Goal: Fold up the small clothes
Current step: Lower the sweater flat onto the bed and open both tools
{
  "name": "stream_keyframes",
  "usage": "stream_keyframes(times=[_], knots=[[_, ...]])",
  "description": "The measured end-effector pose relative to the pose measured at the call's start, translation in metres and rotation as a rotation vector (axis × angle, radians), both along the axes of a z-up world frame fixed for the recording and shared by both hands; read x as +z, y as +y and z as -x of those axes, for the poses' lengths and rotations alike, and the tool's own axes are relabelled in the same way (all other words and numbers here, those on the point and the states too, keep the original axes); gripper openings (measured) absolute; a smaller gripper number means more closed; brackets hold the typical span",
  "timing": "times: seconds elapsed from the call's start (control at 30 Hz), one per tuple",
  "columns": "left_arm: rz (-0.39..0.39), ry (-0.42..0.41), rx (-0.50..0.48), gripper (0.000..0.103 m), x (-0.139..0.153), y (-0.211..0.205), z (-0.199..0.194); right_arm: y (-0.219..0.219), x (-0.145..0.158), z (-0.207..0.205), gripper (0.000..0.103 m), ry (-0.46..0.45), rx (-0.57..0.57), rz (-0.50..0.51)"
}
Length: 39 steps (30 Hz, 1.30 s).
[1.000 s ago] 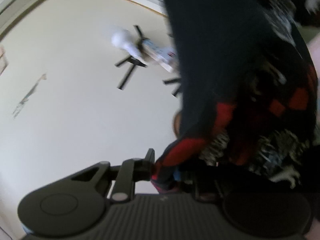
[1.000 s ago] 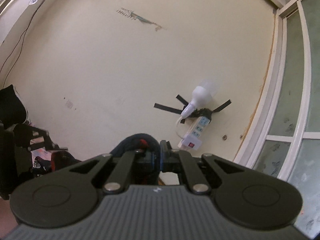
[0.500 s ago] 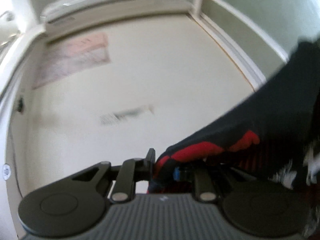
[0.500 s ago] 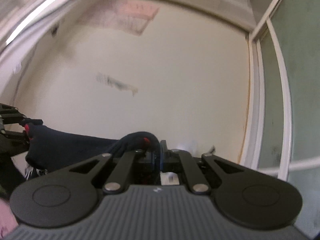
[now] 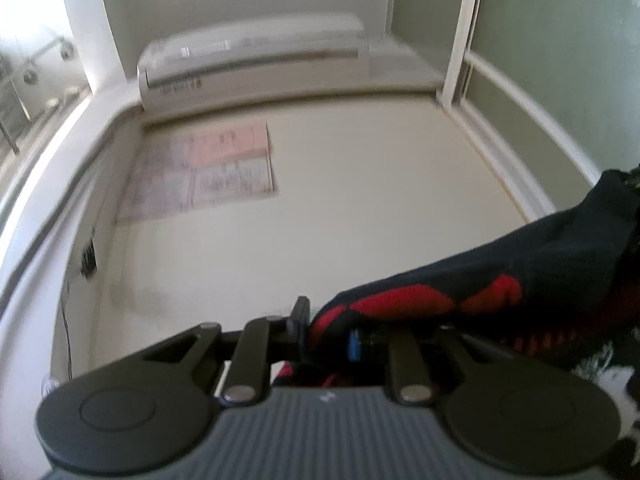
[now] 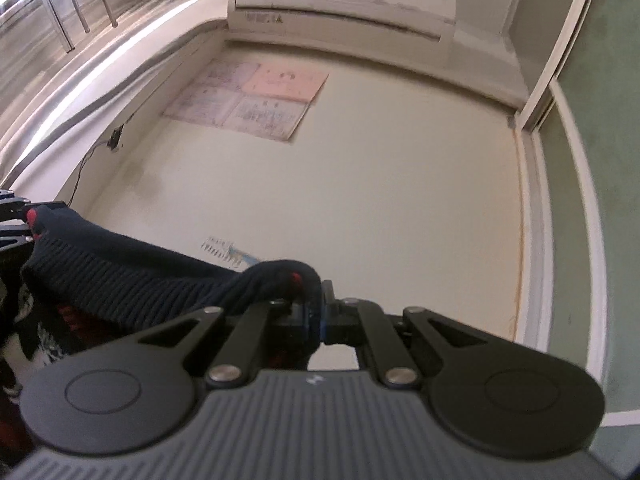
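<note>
A small dark navy knitted garment with red and white patterns (image 5: 520, 264) is held up in the air between both grippers. My left gripper (image 5: 320, 320) is shut on one edge of it, and the cloth stretches away to the right. My right gripper (image 6: 316, 304) is shut on the other edge of the garment (image 6: 132, 276), and the cloth stretches to the left, where the left gripper's fingers (image 6: 16, 220) show at the frame edge. Both cameras point up at the wall and ceiling.
A cream wall (image 6: 380, 184) fills both views, with a paper poster (image 6: 248, 100) on it and an air conditioner (image 6: 340, 8) above. A white-framed glass partition (image 6: 560, 160) stands at the right. A window with metal bars (image 6: 60, 20) is at the upper left.
Both grippers have swung upward with the garment. The views moved from the lower wall with its power strip to the upper wall, poster and air conditioner. The garment now stretches flatter between them.
</note>
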<state>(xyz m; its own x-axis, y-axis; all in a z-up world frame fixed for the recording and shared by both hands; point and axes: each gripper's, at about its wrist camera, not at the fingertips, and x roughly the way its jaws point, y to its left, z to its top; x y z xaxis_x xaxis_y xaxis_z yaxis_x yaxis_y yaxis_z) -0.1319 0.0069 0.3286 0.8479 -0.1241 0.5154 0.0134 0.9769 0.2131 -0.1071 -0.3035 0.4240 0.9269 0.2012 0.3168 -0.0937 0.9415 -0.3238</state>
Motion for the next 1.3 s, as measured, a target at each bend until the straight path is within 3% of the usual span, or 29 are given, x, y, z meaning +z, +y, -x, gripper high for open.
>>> stream_keyframes(times=[0.2,0.3,0.33,0.37,0.4,0.47,0.53,0.63,0.7,0.73,0.77,0.83,1.0,1.03,1.07,1.1,1.17,1.3], knots=[[-0.044,0.222,0.105,0.019,-0.059,-0.003,-0.074,0.007,-0.044,-0.075,0.007,0.198,0.021,-0.028],[-0.099,0.47,0.19,0.025,-0.116,-0.023,-0.156,0.023,-0.096,-0.146,0.012,0.367,-0.013,-0.028],[-0.131,0.573,0.211,0.026,-0.138,-0.028,-0.181,0.028,-0.119,-0.174,0.027,0.444,-0.031,-0.017],[-0.165,0.697,0.229,0.025,-0.167,-0.031,-0.202,0.035,-0.154,-0.205,0.048,0.531,-0.086,0.009],[-0.169,0.798,0.225,0.022,-0.193,-0.028,-0.211,0.038,-0.183,-0.224,0.052,0.599,-0.135,0.024],[-0.138,0.859,0.154,0.025,-0.226,-0.012,-0.199,0.029,-0.242,-0.239,0.047,0.793,-0.138,0.009],[-0.124,0.867,0.114,0.026,-0.248,0.005,-0.172,0.005,-0.283,-0.217,0.051,0.912,-0.041,-0.096],[-0.062,0.922,0.033,0.04,-0.27,0.031,-0.135,-0.027,-0.319,-0.172,0.062,1.004,0.011,-0.237],[-0.021,0.978,-0.007,0.041,-0.279,0.039,-0.118,-0.042,-0.336,-0.149,0.065,1.057,0.027,-0.33],[-0.011,0.996,-0.022,0.042,-0.282,0.041,-0.111,-0.047,-0.343,-0.136,0.072,1.073,0.053,-0.372],[-0.009,1.012,-0.036,0.043,-0.288,0.04,-0.104,-0.046,-0.341,-0.131,0.081,1.081,0.076,-0.395],[-0.021,1.034,-0.055,0.046,-0.304,0.032,-0.091,-0.04,-0.347,-0.12,0.085,1.089,0.097,-0.404],[-0.066,1.031,-0.075,0.051,-0.318,0.024,-0.078,-0.014,-0.359,-0.122,0.084,1.165,0.088,-0.253],[-0.07,1.037,-0.072,0.051,-0.319,0.024,-0.079,-0.015,-0.364,-0.127,0.066,1.197,0.093,-0.26],[-0.065,1.038,-0.077,0.051,-0.318,0.024,-0.08,-0.021,-0.368,-0.128,0.028,1.221,0.112,-0.286],[-0.058,1.037,-0.082,0.052,-0.318,0.026,-0.079,-0.028,-0.372,-0.135,0.013,1.256,0.131,-0.321],[-0.05,1.038,-0.081,0.053,-0.318,0.028,-0.08,-0.046,-0.37,-0.148,0.012,1.271,0.109,-0.377],[-0.05,1.043,-0.073,0.053,-0.321,0.027,-0.078,-0.085,-0.323,-0.178,0.01,1.067,-0.095,-0.309]])
